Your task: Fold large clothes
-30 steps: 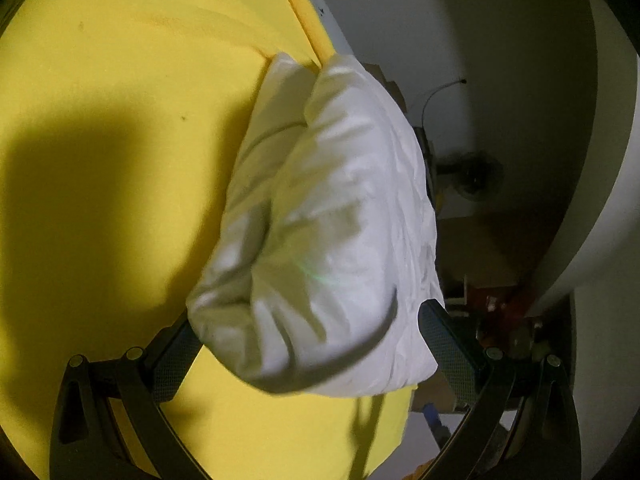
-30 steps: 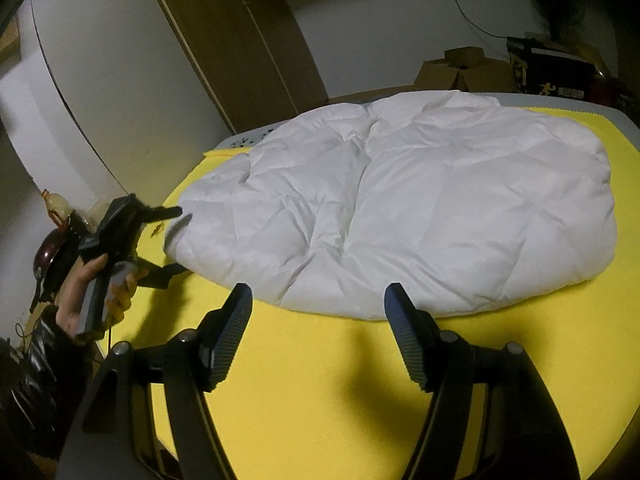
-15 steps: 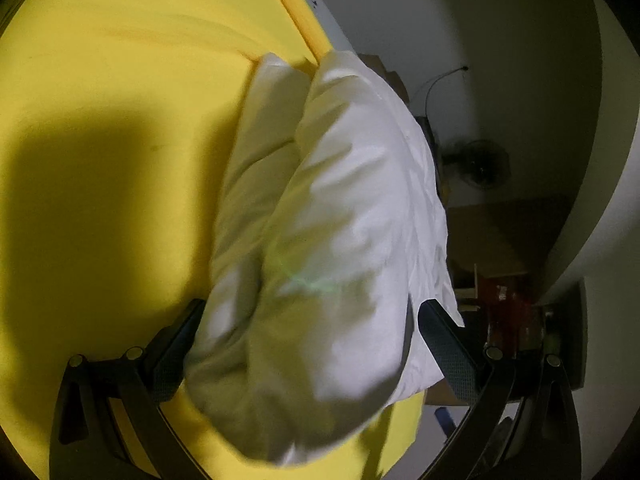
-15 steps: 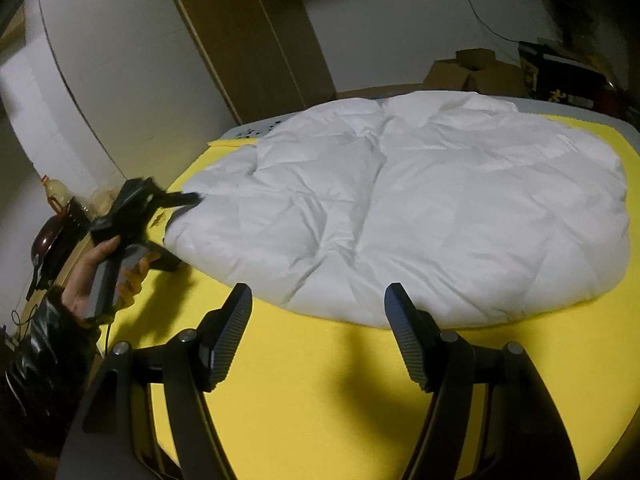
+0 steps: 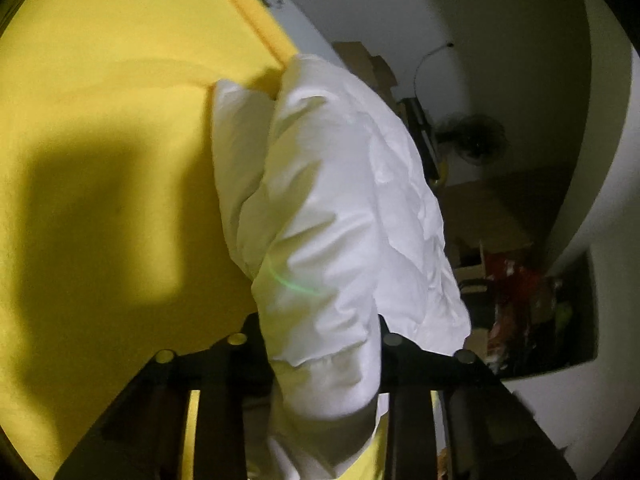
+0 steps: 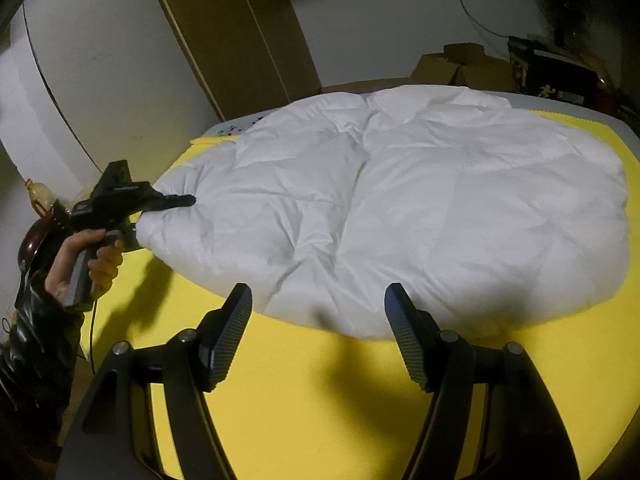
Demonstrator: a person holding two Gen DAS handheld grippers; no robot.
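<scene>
I count one big white puffy coat (image 6: pixel 400 208) and one yellow sheet (image 6: pixel 320 392) under it. I have two grippers: my left gripper (image 5: pixel 322 344) and my right gripper (image 6: pixel 318 320), and each one has two fingers, so that makes four fingers in all. I can see one hand (image 6: pixel 94 256), one brown door (image 6: pixel 236 32), one bottle (image 6: pixel 40 196), one fan (image 5: pixel 476 140), and at least two brown boxes (image 6: pixel 460 66) at the back, though it is too dark to count them all.
</scene>
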